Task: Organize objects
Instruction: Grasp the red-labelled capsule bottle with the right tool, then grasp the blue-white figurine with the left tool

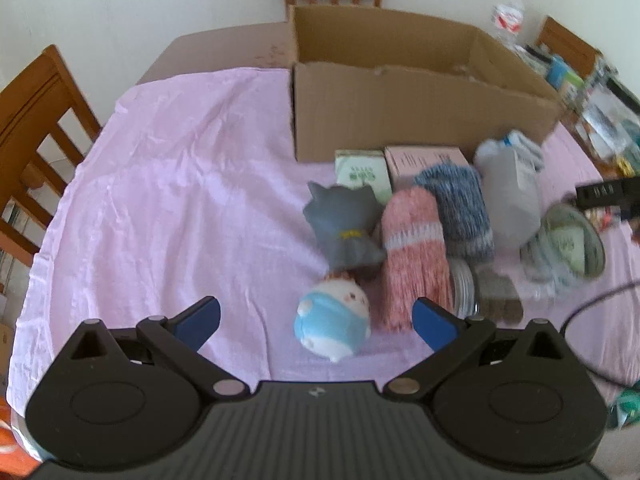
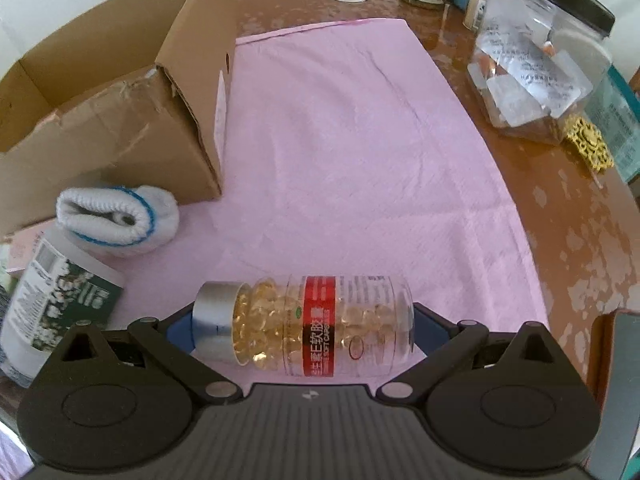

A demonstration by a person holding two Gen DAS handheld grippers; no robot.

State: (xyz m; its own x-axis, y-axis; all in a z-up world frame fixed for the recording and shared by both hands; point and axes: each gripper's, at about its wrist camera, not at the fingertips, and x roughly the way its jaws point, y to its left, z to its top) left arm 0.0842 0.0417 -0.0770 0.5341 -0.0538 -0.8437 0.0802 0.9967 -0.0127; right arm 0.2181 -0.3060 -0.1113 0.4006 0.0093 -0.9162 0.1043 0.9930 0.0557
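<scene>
Gripping 1 capsule bottle [image 2: 304, 326]: right gripper [image 2: 302, 330]; left gripper [image 1: 316, 320] wide; 2 plush toys [image 1: 332, 326], apparently.

The left tool [image 1: 316, 326] hung over the near edge of the desk [image 1: 224, 46] with its blue-tipped fingers [image 1: 200, 322] spread wide and nothing between them. A pink cloth [image 1: 160, 184] covered most of the desk. Just beyond the fingers lay a small blue-and-white plush [image 1: 332, 322], with a grey plush [image 1: 346, 228] behind it and a pink knitted sock [image 1: 414, 258] beside a blue one [image 1: 460, 208]. An open cardboard box [image 1: 404, 92] stood toward the far edge, two small cartons touching its front wall.
</scene>
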